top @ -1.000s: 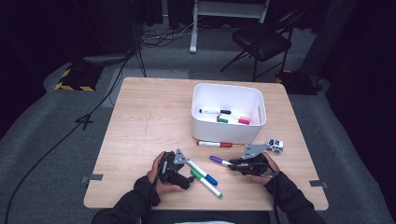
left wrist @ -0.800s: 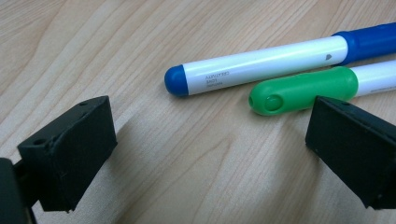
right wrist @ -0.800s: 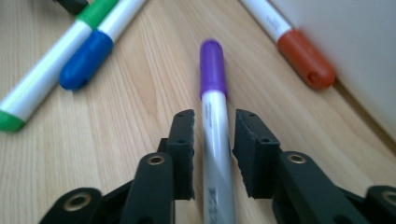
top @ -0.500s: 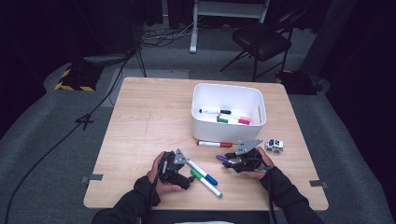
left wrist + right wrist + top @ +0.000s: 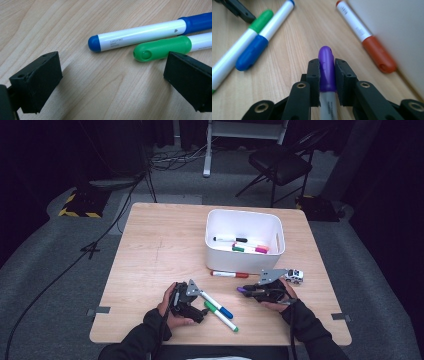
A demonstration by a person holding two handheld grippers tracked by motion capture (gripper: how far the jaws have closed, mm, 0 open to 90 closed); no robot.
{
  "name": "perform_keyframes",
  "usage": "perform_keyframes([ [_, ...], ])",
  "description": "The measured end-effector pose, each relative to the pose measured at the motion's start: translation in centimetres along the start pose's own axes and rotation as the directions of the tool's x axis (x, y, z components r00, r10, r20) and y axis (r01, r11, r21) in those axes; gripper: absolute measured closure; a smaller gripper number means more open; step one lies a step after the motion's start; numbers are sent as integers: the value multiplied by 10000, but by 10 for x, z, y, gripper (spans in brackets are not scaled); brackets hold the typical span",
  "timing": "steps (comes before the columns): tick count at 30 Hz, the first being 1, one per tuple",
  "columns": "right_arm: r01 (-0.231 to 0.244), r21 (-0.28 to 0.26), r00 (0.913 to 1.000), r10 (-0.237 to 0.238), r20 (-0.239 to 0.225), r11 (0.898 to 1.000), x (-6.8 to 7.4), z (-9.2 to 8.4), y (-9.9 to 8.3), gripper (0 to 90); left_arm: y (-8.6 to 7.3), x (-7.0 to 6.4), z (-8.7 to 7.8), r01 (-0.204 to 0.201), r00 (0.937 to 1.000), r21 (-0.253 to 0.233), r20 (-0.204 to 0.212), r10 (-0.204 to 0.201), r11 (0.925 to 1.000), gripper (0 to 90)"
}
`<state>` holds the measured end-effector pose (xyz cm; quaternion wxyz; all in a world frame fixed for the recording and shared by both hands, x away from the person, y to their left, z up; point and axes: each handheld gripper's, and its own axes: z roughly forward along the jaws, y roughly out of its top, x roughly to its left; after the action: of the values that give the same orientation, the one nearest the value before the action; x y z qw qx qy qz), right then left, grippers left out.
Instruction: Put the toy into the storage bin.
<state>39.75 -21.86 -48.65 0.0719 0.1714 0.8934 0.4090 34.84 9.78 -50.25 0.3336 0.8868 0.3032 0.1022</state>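
My right gripper (image 5: 327, 68) is shut on the cap end of a purple marker (image 5: 326, 53), whose tip pokes out beyond the pads; its jaws have just been closing with the marker between them. From above, that gripper (image 5: 248, 291) lies low over the table's right front with the purple marker (image 5: 242, 290) pointing left. My left gripper (image 5: 112, 72) rests open on the wood, nothing between its pads. Just beyond its right jaw lie a blue marker (image 5: 140, 35) and a green marker (image 5: 162, 47). The left gripper (image 5: 199, 301) sits at the front centre-left, beside those two markers.
A white bin (image 5: 240, 262) with several markers inside stands at the back right. A red-capped marker (image 5: 229, 274) lies along its front wall. A small toy car (image 5: 294, 275) sits just behind my right hand. A chair and cables are on the floor beyond the table.
The right hand shifted slightly left and back with the purple marker at its jaws. The left hand and the blue and green markers stayed put.
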Motion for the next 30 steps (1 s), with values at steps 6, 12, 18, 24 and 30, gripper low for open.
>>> perform_keyframes([
  [6,100,-1269,9985,-31,541,9919,-1,-38,10,751,0,0,0,50,10000,30,36,-50,10000,19],
  [12,227,-2039,9960,-44,896,9787,0,-68,21,751,0,0,0,70,10000,0,-17,-70,10000,19],
  [18,503,-2633,9922,-180,1237,9634,1,-95,38,751,0,0,0,65,10000,-5,-24,-65,10000,18],
  [24,741,-2956,9852,-239,1699,9524,-1,-121,56,751,0,0,0,46,10000,3,-57,-46,10000,19],
  [30,808,-3157,9778,-137,2093,9454,-8,-141,73,752,0,-1,0,71,10000,0,-58,-71,10000,19],
])
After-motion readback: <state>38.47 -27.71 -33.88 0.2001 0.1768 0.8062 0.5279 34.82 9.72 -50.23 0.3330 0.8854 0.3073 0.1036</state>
